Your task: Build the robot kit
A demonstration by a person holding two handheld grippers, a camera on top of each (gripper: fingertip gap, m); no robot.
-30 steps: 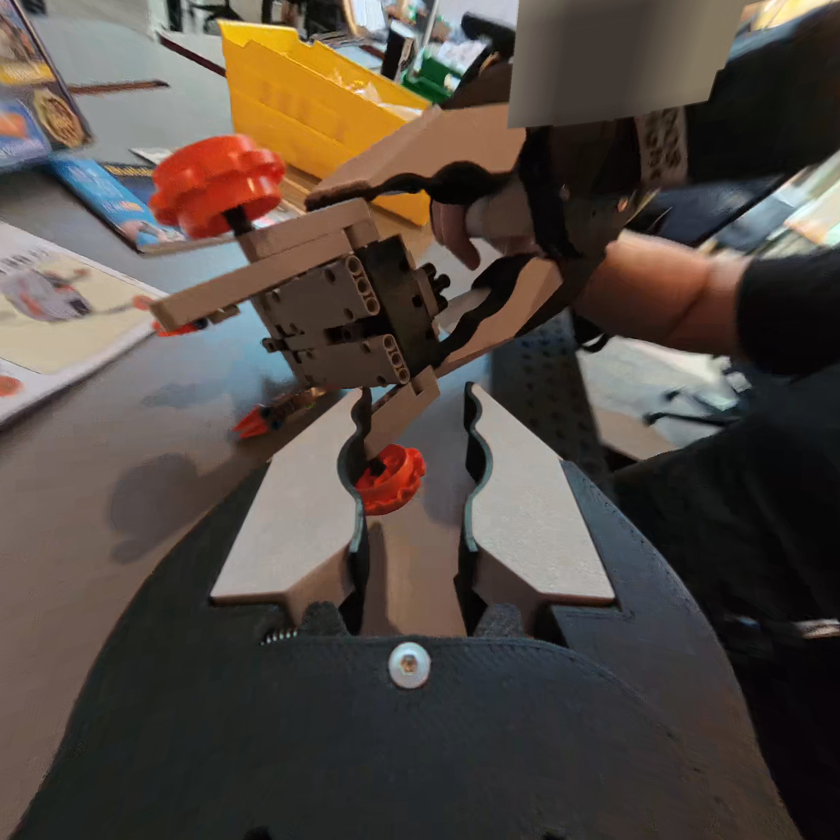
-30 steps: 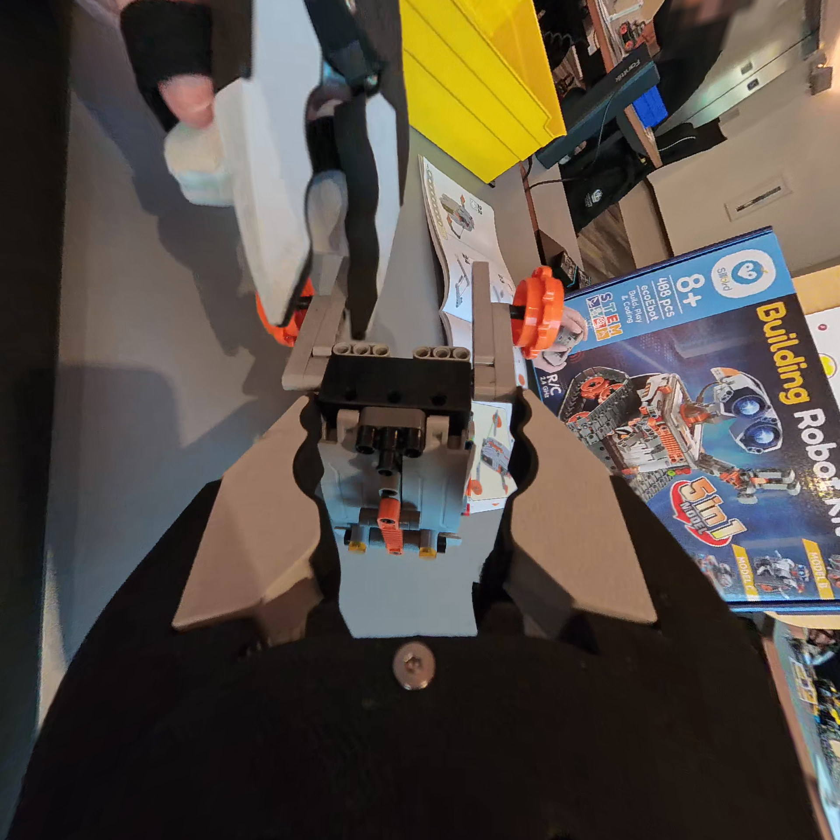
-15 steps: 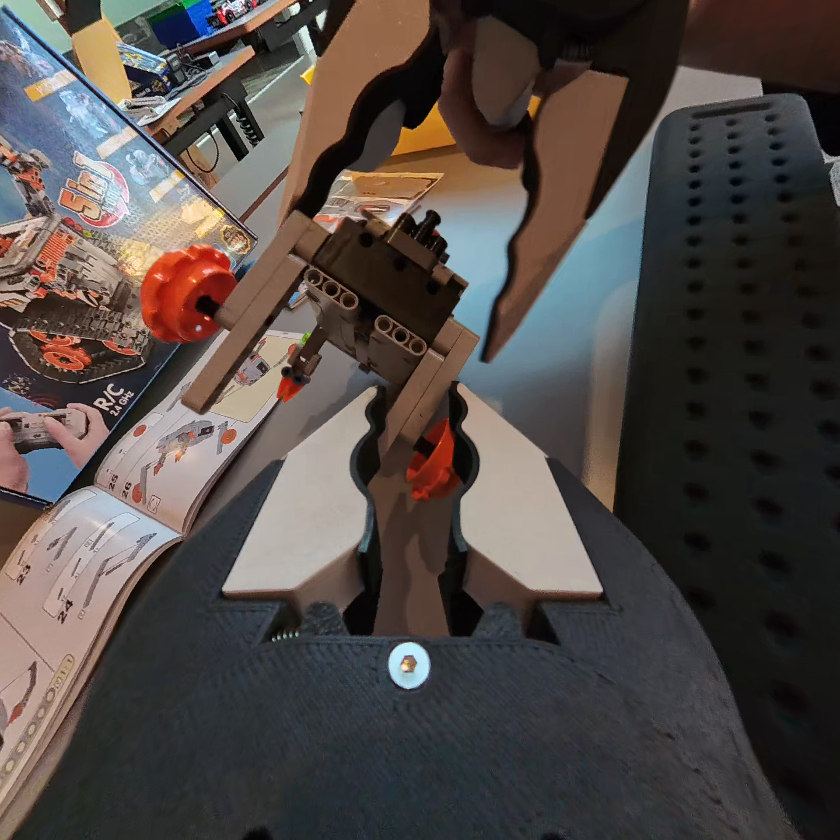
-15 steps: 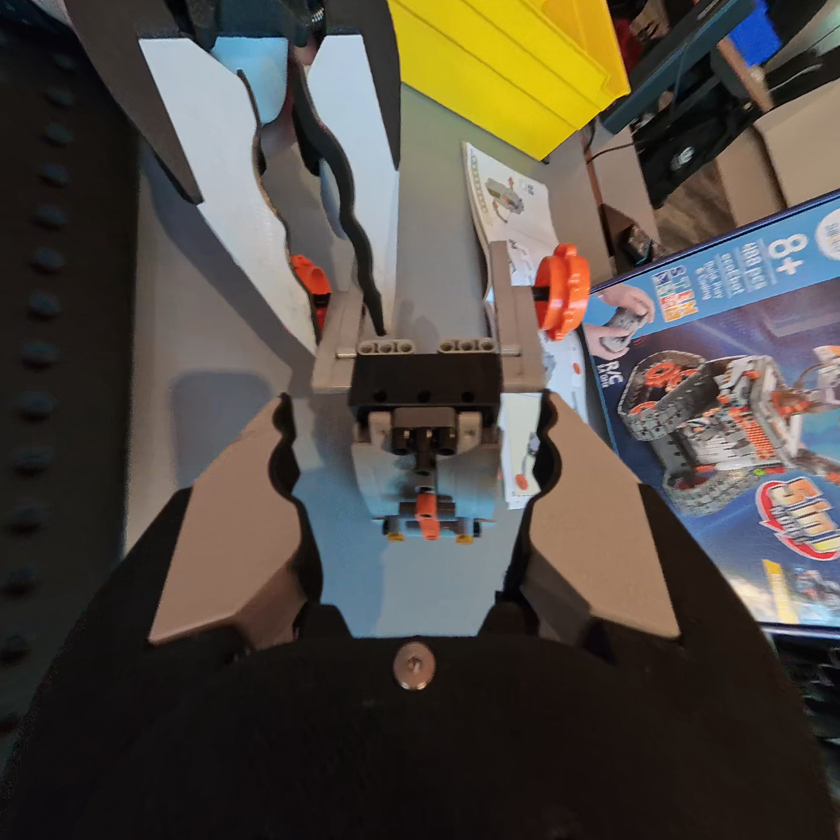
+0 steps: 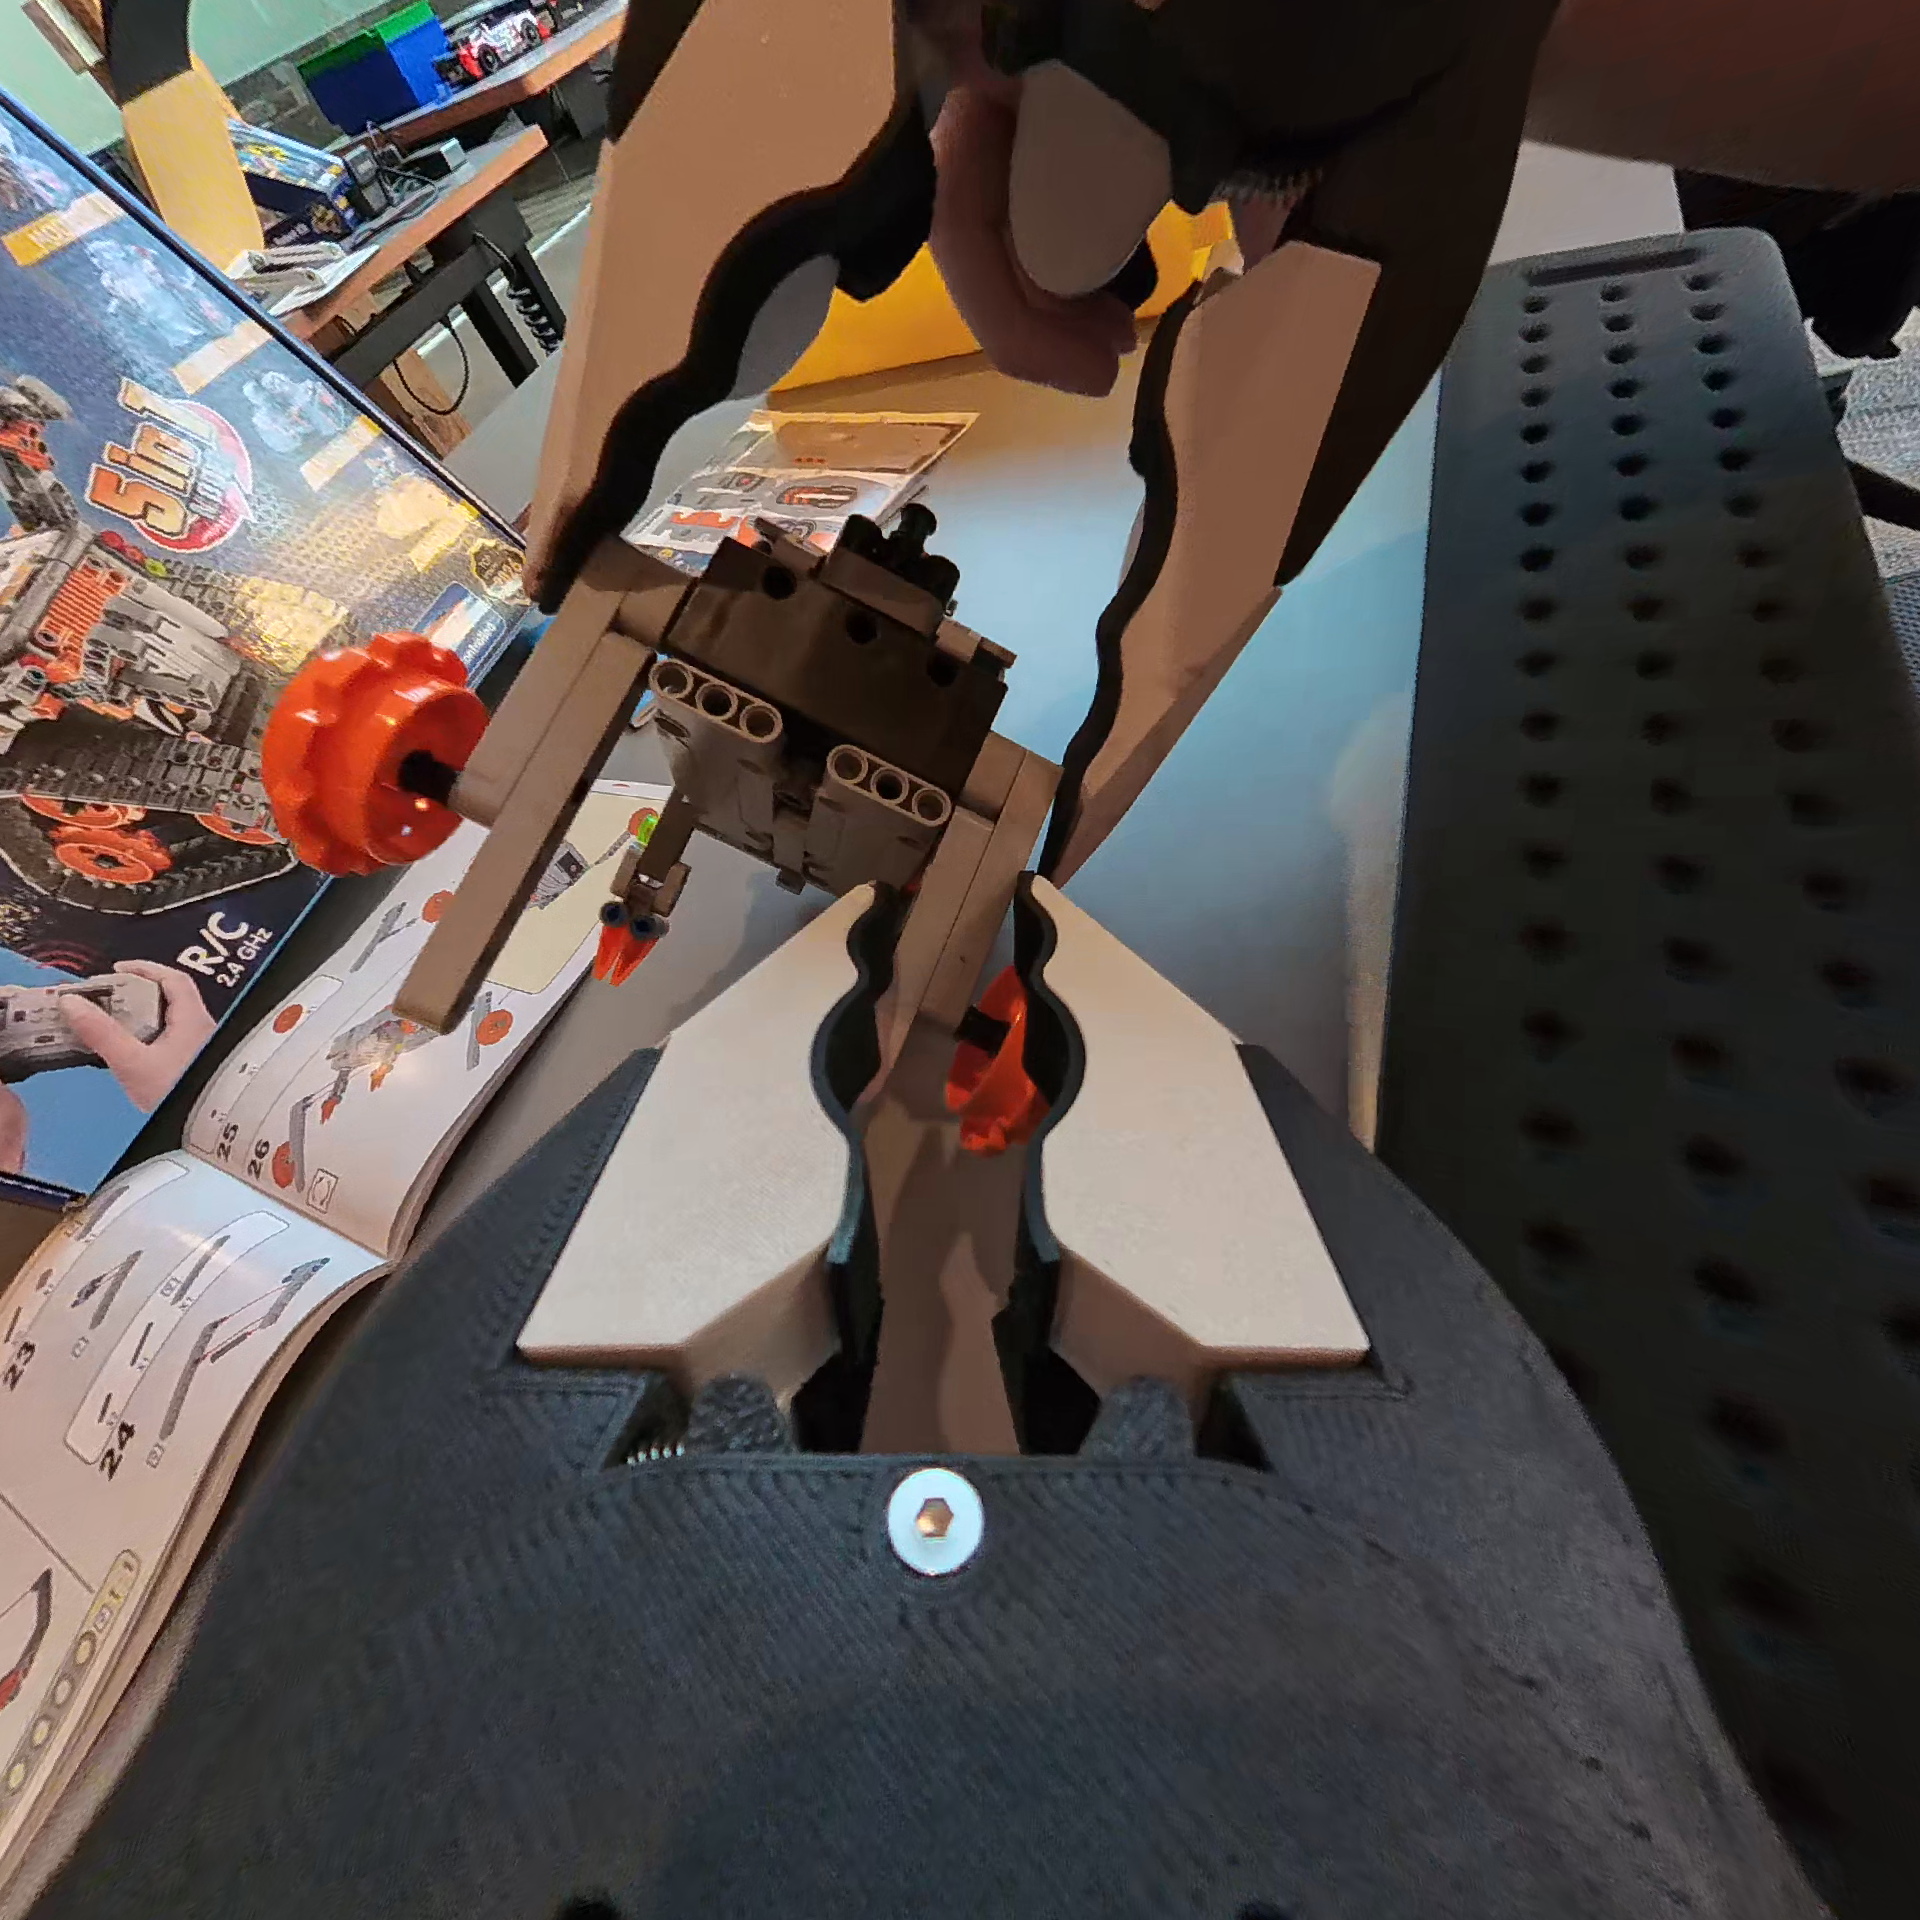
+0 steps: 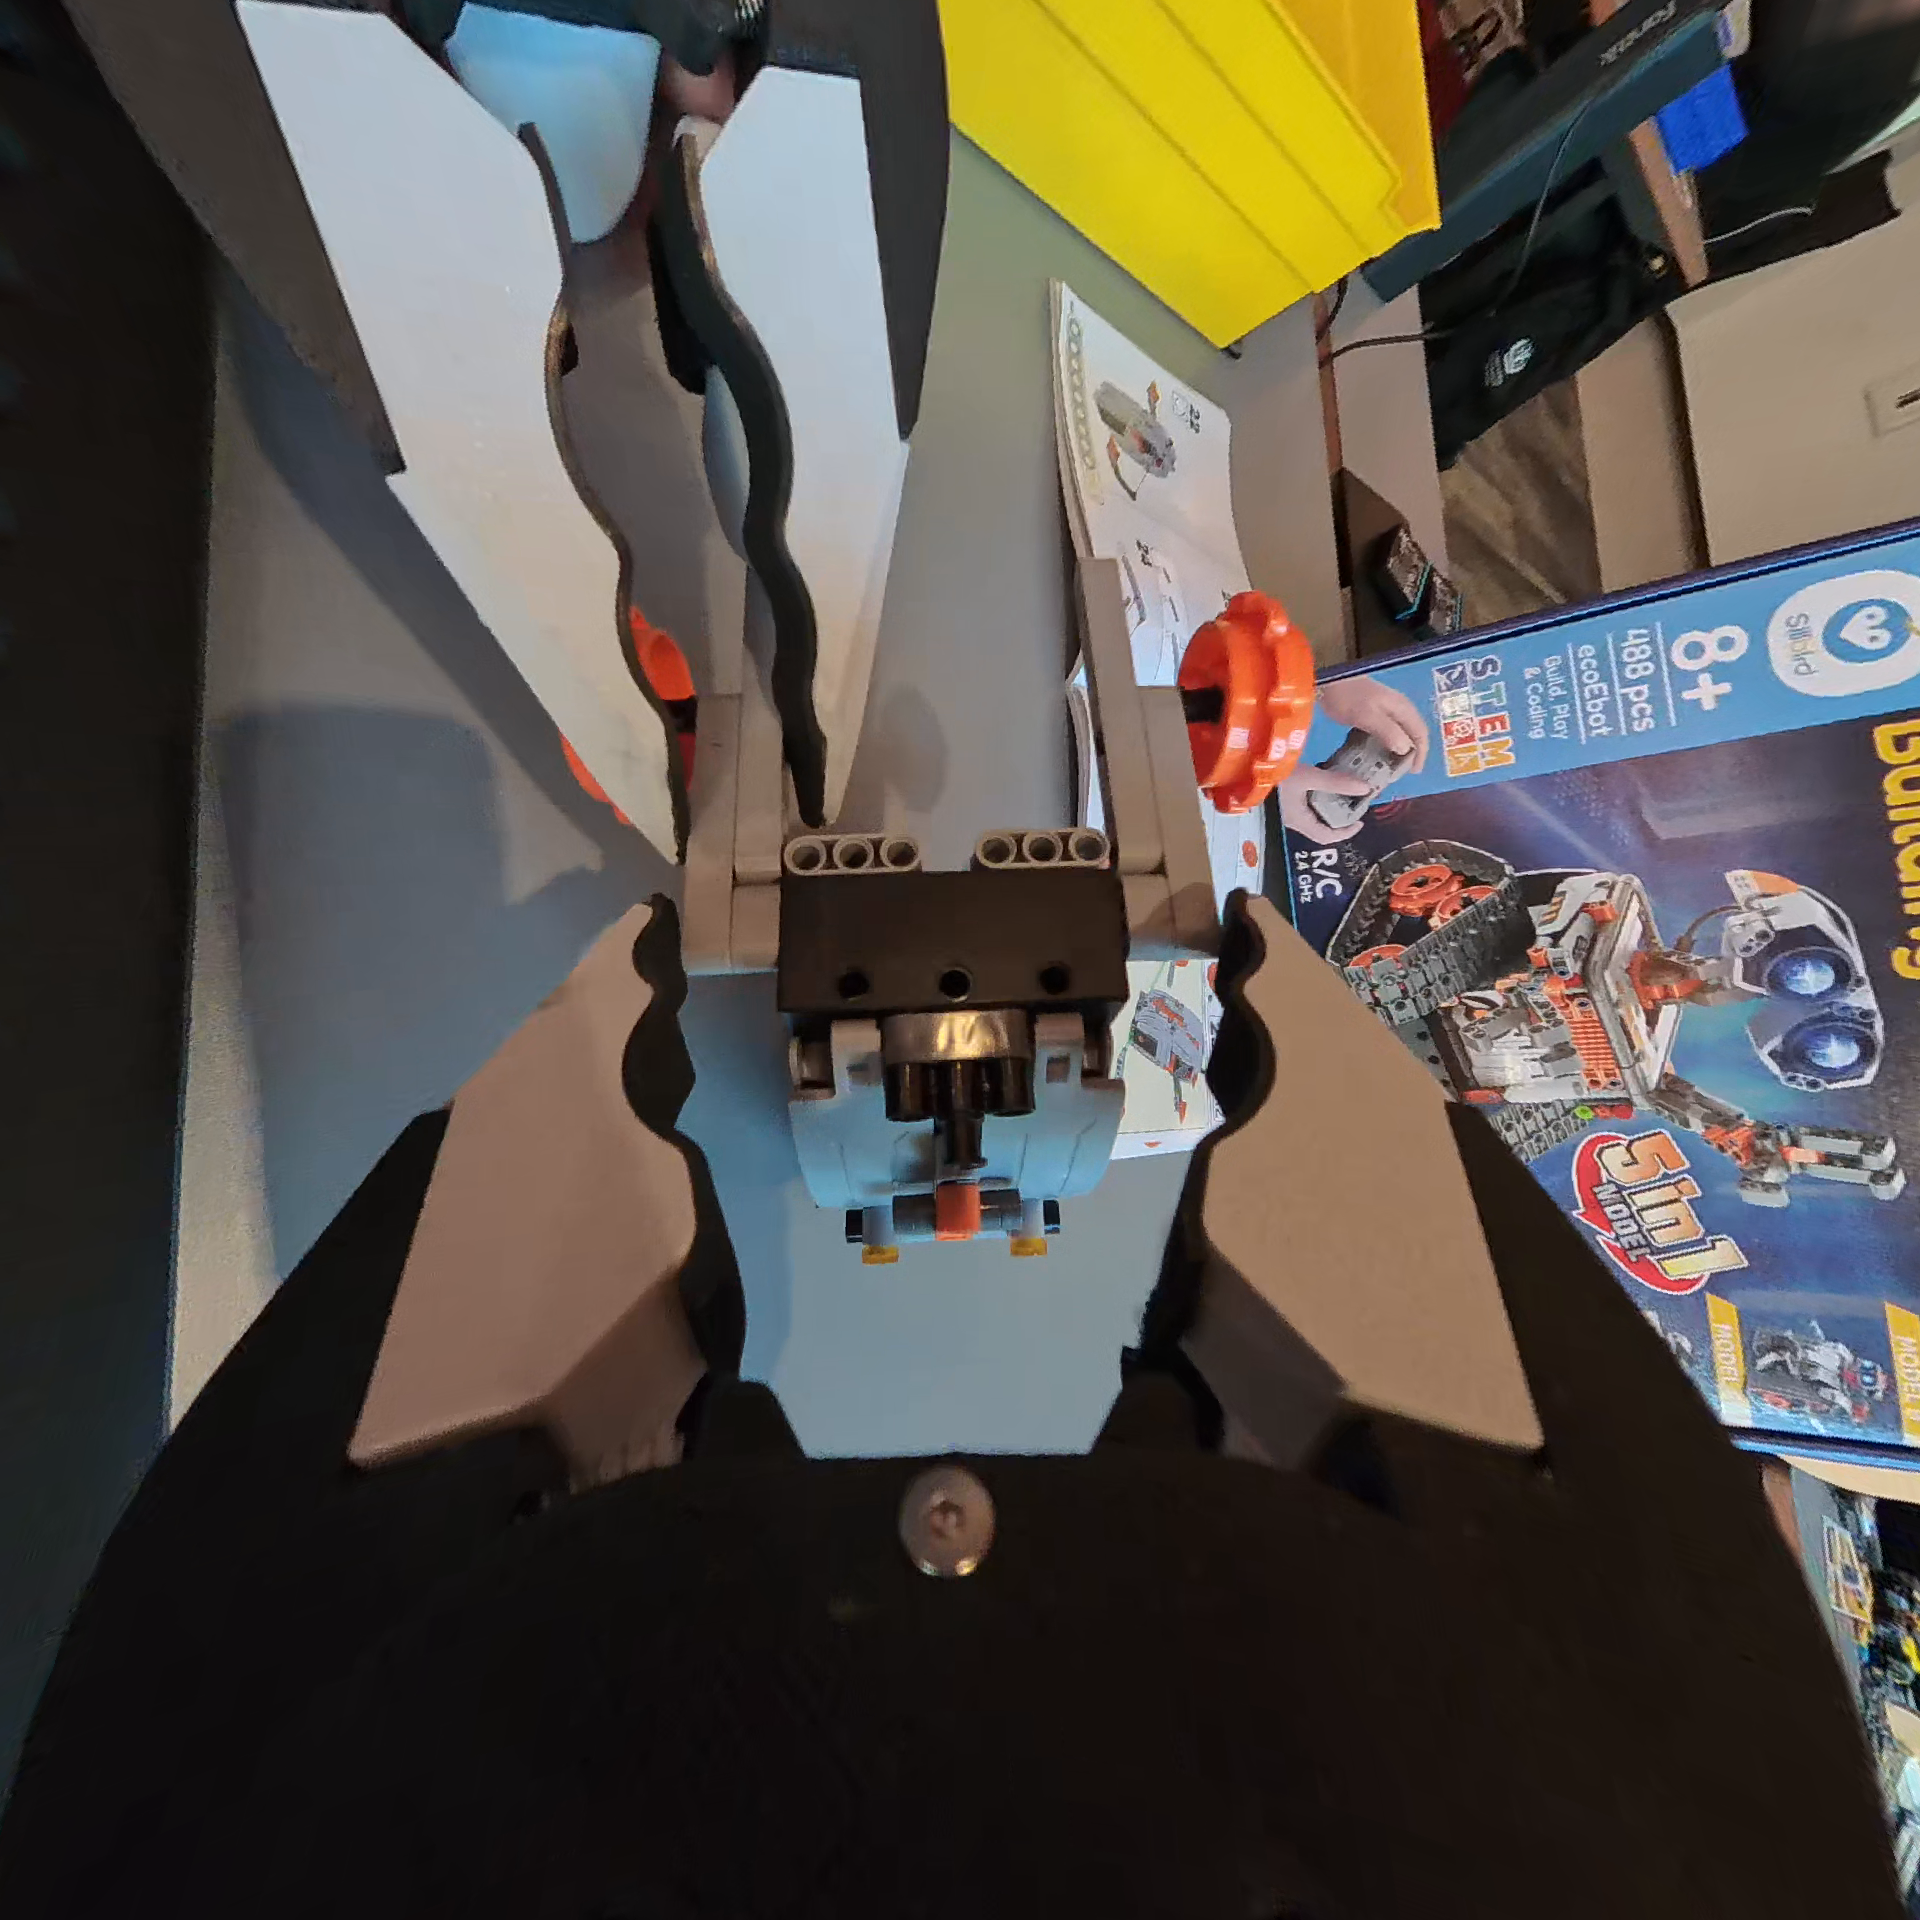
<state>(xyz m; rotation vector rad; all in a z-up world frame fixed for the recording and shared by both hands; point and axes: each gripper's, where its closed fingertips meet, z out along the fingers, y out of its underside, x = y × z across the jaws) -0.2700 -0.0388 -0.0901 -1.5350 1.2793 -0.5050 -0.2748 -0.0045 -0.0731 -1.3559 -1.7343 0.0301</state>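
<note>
A grey and black building-block model (image 5: 821,675) with two long grey beams hangs above the grey table. My left gripper (image 5: 951,894) is shut on the model's right-hand grey beam (image 5: 956,935). An orange toothed wheel (image 5: 992,1070) on that beam sits against the right pad. A second orange wheel (image 5: 369,753) sticks out from the other beam. In the right wrist view the model (image 6: 951,935) stands between the wide-open fingers of my right gripper (image 6: 945,935), and the left gripper (image 6: 743,821) clamps the left beam (image 6: 727,769). A person's finger shows on the right gripper's trigger.
An open instruction booklet (image 5: 312,1143) lies on the table left of the model. A blue toy box (image 6: 1610,935) lies beyond it. A yellow bin (image 6: 1195,135) stands at the far end. A black perforated panel (image 5: 1662,831) lies along the table's right side.
My left jaws have narrowed onto the beam beside the small orange wheel. My right jaws, which gripped the model's body a second ago, have spread and let it go. The left view has swung round.
</note>
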